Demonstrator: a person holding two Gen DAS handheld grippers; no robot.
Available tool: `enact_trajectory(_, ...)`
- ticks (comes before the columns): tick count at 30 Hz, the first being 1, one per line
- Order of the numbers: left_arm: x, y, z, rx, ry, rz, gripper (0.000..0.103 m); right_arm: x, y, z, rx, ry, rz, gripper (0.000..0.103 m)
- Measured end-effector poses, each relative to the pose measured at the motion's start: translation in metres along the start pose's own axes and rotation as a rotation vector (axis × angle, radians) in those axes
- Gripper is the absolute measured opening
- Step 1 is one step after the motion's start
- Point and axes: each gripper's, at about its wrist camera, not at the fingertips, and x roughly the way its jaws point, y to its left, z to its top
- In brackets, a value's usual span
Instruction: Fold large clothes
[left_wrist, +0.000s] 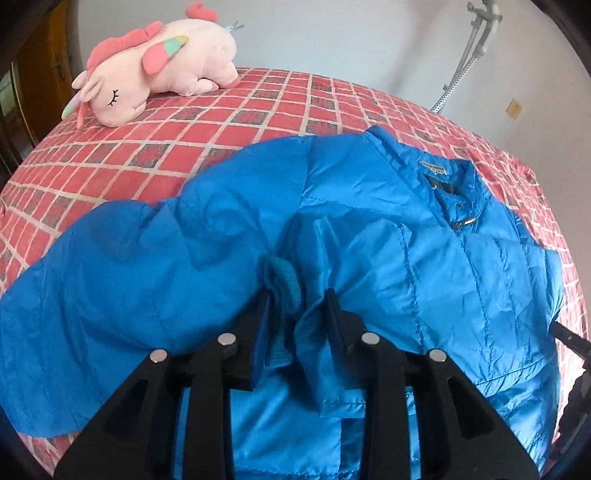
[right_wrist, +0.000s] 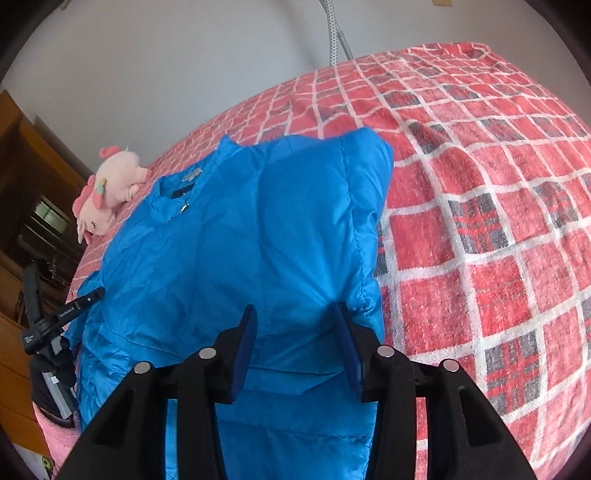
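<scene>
White walls back a bed (left_wrist: 155, 155) covered in a red plaid blanket with white grid lines and grey-blue squares. Pink plush unicorn (left_wrist: 159, 62) lies on its side at the far edge, eyes stitched shut. Grey hose and pipe fitting (left_wrist: 469, 44) run up the wall corner. Brown wooden furniture shows at the frame's left side.

Blue quilted jacket (left_wrist: 369, 221) lies spread on the blanket, front up, collar toward the wall. Neck label (left_wrist: 436, 167) sits inside the collar; its print is too small to read. Metal zip pull (left_wrist: 466, 222) rests just below the collar. One sleeve is folded in over the chest, its ribbed cuff (left_wrist: 282, 280) near the middle.

Left gripper (left_wrist: 297, 301): jaws narrowly apart, cuff and a fold of sleeve fabric between them; the left pad lies against the cuff, but a firm pinch cannot be told. Right gripper (right_wrist: 295, 314): jaws moderately apart over the other folded-in sleeve, fabric beneath and between the pads, no clamp visible.

In the right wrist view the left gripper appears at the jacket's far edge, carrying small white lettering, unreadable.
</scene>
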Motion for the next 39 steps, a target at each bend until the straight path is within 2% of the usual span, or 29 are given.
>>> enact_trajectory(3, -0.017, 0.005, 0.005, -0.048, -0.017, 0.005, 0.034, -0.017, 0.007, 0.002, -0.001, -0.025, -0.008, 0.045)
enact_trajectory(6, -0.050, -0.003, 0.005, -0.039, -0.112, 0.018, 0.037, -0.039, 0.027, 0.008, -0.024, -0.060, 0.017, 0.049)
enact_trajectory(8, -0.064, -0.019, 0.001, -0.011, -0.136, -0.027, 0.042, -0.042, 0.045, 0.013, -0.049, -0.046, 0.018, 0.049)
enact_trajectory(12, -0.055, -0.053, -0.012, 0.092, -0.100, -0.070, 0.043, -0.016, 0.085, 0.015, -0.109, 0.044, -0.067, 0.049)
enact_trajectory(15, -0.026, -0.068, -0.023, 0.142, -0.024, -0.052, 0.043, 0.008, 0.099, 0.006, -0.132, 0.095, -0.092, 0.049)
enact_trajectory(17, -0.005, -0.068, -0.027, 0.155, 0.025, -0.021, 0.042, 0.026, 0.096, -0.004, -0.125, 0.122, -0.111, 0.049)
enact_trajectory(21, 0.015, -0.060, -0.028, 0.137, 0.080, -0.056, 0.043, 0.038, 0.085, -0.012, -0.127, 0.124, -0.112, 0.049)
enact_trajectory(26, 0.004, -0.064, -0.030, 0.134, 0.053, -0.027, 0.042, 0.032, 0.088, -0.011, -0.152, 0.113, -0.110, 0.049)
enact_trajectory(28, -0.008, -0.068, -0.027, 0.146, 0.005, -0.033, 0.043, 0.019, 0.092, -0.005, -0.165, 0.075, -0.104, 0.050)
enact_trajectory(30, -0.017, -0.069, -0.025, 0.157, -0.052, -0.013, 0.050, 0.008, 0.089, 0.000, -0.160, 0.025, -0.120, 0.057)
enact_trajectory(31, -0.017, -0.069, -0.023, 0.158, -0.066, 0.002, 0.050, 0.007, 0.088, 0.003, -0.158, 0.018, -0.133, 0.057)
enact_trajectory(35, 0.004, -0.059, -0.019, 0.144, -0.027, 0.019, 0.049, 0.030, 0.070, 0.003, -0.111, 0.077, -0.147, 0.057)
enact_trajectory(39, 0.013, -0.056, -0.019, 0.163, -0.018, 0.006, 0.050, 0.041, 0.067, -0.001, -0.132, 0.073, -0.153, 0.057)
